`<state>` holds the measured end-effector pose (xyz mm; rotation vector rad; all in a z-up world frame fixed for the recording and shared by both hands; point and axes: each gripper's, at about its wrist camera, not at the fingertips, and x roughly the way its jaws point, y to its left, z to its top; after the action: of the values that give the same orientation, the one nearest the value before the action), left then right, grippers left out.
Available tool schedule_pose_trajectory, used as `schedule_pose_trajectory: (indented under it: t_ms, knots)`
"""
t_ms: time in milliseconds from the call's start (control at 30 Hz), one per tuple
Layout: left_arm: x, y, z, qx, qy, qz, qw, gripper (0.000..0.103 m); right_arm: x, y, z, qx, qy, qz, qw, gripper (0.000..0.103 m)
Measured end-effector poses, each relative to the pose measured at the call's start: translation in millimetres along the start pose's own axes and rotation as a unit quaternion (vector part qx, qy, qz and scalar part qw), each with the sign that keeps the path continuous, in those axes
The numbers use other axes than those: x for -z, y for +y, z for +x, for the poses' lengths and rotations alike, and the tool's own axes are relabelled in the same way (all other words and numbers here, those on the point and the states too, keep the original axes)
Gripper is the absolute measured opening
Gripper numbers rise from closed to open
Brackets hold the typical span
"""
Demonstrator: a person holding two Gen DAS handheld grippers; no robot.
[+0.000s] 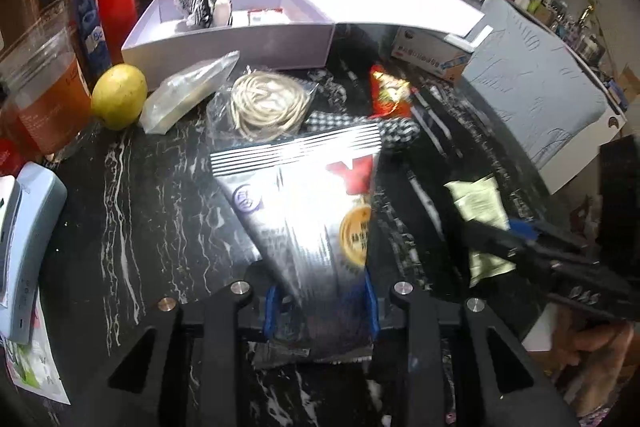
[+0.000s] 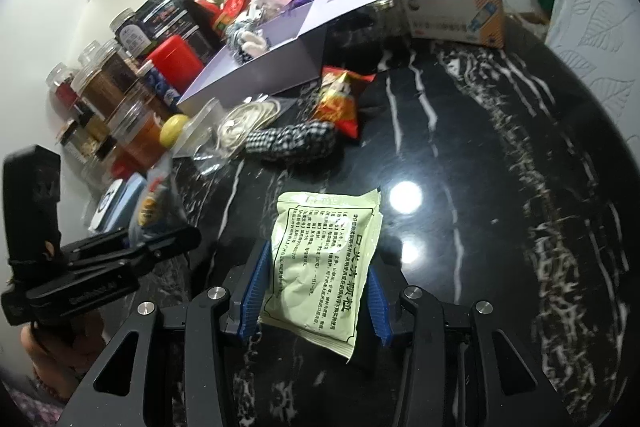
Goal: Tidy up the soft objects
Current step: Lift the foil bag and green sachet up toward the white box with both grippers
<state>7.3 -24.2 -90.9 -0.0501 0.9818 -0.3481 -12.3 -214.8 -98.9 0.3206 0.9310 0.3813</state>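
My left gripper is clamped on a silver snack bag above the black marble table; my right gripper pinches a pale green sachet mid-table, near the white box.

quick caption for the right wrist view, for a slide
Right gripper clamps a pale green sachet over the black marble table.

Silver striped packet, pale green sachet, black white-veined marble table.
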Motion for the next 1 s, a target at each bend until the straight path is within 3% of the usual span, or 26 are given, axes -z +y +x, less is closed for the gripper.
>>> schedule_pose_trajectory:
  t_ms: [500,1000]
  knots:
    - [-21,-4,-47,0.004,-0.069,0.007,0.9976,0.029,-14,18,-21,-0.029,-0.031,-0.035,0.998,0.044]
    - [-66,0,-85,0.0,-0.155,0.022,0.9877,0.029,-68,58,-45,-0.052,-0.083,-0.111,0.989,0.044]
